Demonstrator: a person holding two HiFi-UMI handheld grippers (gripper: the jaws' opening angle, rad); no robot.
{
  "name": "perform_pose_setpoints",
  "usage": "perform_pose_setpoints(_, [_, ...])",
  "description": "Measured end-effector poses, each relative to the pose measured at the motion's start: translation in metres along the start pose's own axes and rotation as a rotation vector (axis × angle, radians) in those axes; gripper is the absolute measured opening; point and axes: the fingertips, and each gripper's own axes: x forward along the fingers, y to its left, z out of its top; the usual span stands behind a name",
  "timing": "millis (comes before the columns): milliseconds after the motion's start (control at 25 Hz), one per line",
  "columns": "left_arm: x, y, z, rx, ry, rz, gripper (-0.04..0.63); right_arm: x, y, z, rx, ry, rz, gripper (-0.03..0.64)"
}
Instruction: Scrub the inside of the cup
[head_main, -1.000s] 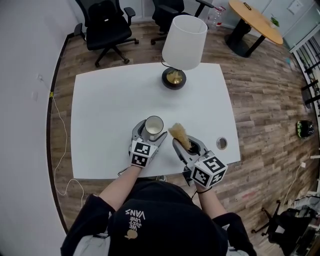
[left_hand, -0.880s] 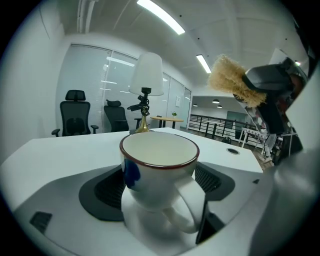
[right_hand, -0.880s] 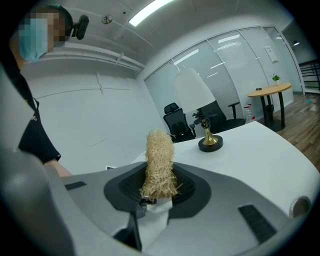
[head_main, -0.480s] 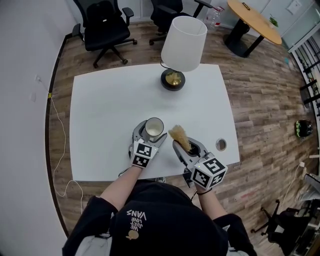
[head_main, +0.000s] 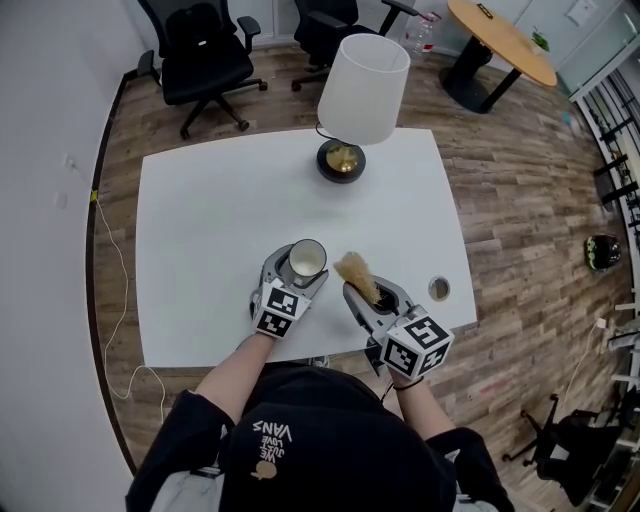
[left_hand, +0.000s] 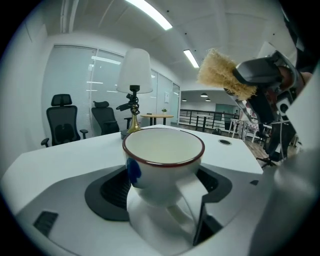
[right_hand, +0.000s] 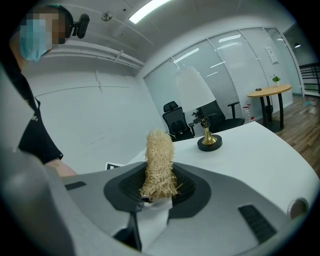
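Note:
A white cup (head_main: 307, 258) with a dark red rim and a blue mark stands upright on the white table (head_main: 200, 220). My left gripper (head_main: 300, 266) has the cup (left_hand: 162, 155) between its jaws, handle toward the camera. The jaws are closing on it, and I see no pad pressing on the cup. To the right, my right gripper (head_main: 372, 292) is shut on a straw-coloured brush (head_main: 357, 272). The bristle head (right_hand: 159, 160) sticks up and out past the jaws. In the left gripper view the brush (left_hand: 222, 75) hangs above and to the right of the cup, apart from it.
A lamp (head_main: 362, 90) with a white shade and brass base stands at the table's far middle. A cable hole (head_main: 439, 289) sits near the front right corner. Black office chairs (head_main: 200, 50) and a round wooden table (head_main: 500, 40) stand beyond on the wood floor.
Both grippers, the cup and the brush stay in nearly the same places. Only the head view has shifted a little.

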Motion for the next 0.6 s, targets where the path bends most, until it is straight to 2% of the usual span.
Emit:
perform_pose_setpoints(200, [-0.014, -0.006, 0.015, 0.127, 0.02, -0.044, 0.374, 0.005, 0.002, 0.005, -0.022, -0.001, 0.011, 0.1])
perform_pose_setpoints(400, [-0.038, 0.002, 0.038, 0.268, 0.062, -0.032, 0.374, 0.014, 0.014, 0.016, -0.068, -0.007, 0.056, 0.1])
perform_pose_setpoints(600, [-0.066, 0.013, 0.063, 0.314, 0.085, 0.01, 0.374, 0.021, 0.03, 0.029, -0.1, -0.021, 0.103, 0.1])
